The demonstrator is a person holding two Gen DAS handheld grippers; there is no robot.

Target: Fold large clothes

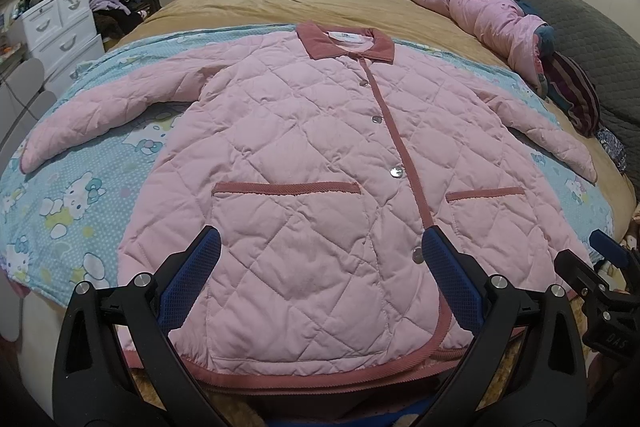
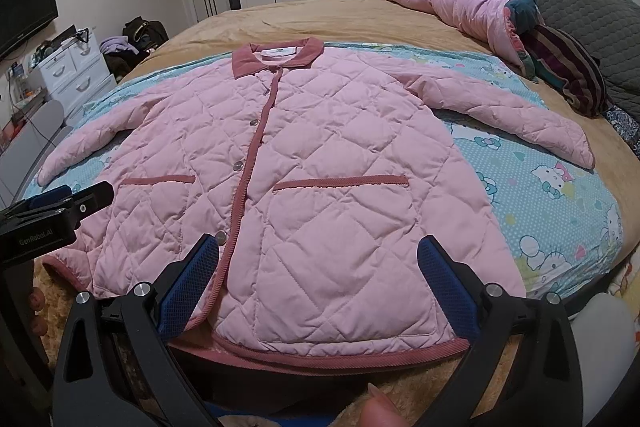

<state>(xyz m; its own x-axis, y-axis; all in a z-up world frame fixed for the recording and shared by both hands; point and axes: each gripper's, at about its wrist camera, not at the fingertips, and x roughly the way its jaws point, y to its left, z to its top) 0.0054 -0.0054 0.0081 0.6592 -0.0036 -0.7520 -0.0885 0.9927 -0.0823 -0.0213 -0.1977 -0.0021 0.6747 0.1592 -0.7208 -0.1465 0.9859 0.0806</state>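
Pink quilted jacket with dusty-rose corduroy collar and trim lies flat, front up and buttoned, sleeves spread to either side, on a pale blue cartoon-print sheet over the tan blanket of the bed; its hem sits at the bed's near edge, its collar points toward the far edge. In the left wrist view the left gripper hovers above the hem with its jaws apart and nothing between them; the right gripper shows at that view's right margin, near the hem's corner.

In the right wrist view the right gripper hangs over the pocket panel on the side toward the bed's right edge, jaws apart and empty; the left gripper appears near the hem corner toward the bed's left edge. A crumpled pink padded garment lies at the bed's far right corner, well apart.

The jacket looks soft, puffy and light, likely springy, so folds may bounce open; the corded hem, cuffs and shoulder seams look the firmest places to pinch.
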